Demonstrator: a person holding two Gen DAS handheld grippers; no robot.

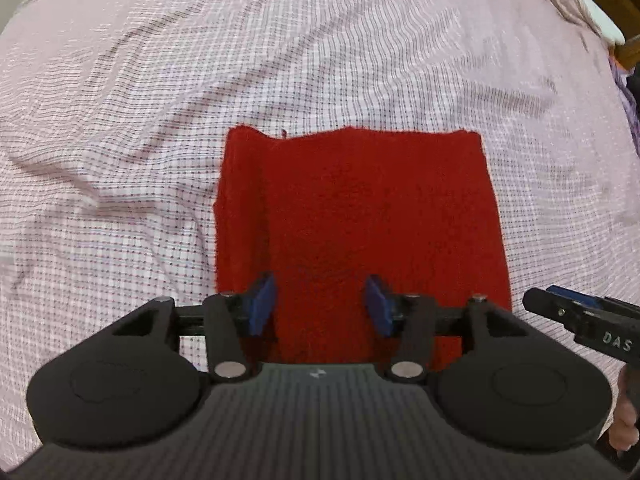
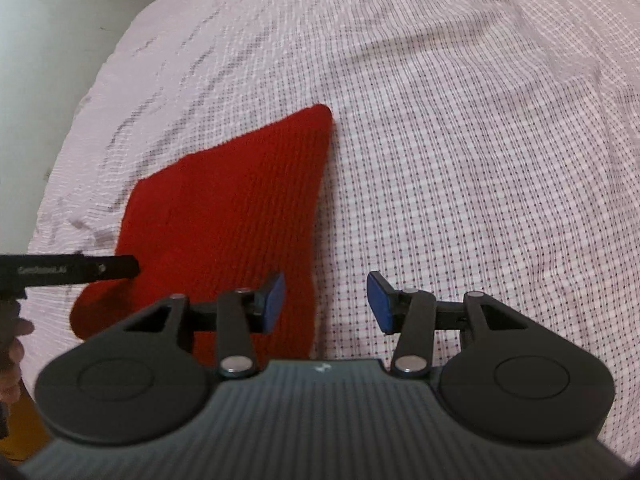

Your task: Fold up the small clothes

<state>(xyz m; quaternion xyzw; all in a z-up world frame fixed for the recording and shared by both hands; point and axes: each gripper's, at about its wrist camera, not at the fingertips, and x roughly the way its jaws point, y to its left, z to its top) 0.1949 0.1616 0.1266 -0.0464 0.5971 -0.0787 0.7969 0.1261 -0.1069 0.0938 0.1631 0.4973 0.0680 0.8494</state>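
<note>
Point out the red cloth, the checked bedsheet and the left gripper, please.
red cloth (image 1: 360, 208): left wrist view, middle of its top face.
checked bedsheet (image 2: 480, 140): right wrist view, bare stretch right of the cloth.
left gripper (image 1: 320, 308): left wrist view, midway between its open blue fingertips.

Left claw (image 1: 320, 304) and right claw (image 2: 326, 302), matte black linkage arms, blue rectangular fingertip pads (image 1: 262, 304), silver pivot screws, two round black hubs, ribbed dark grey housing with small white logo, white lettering on side, bare skin of hand (image 1: 624, 420)
</note>
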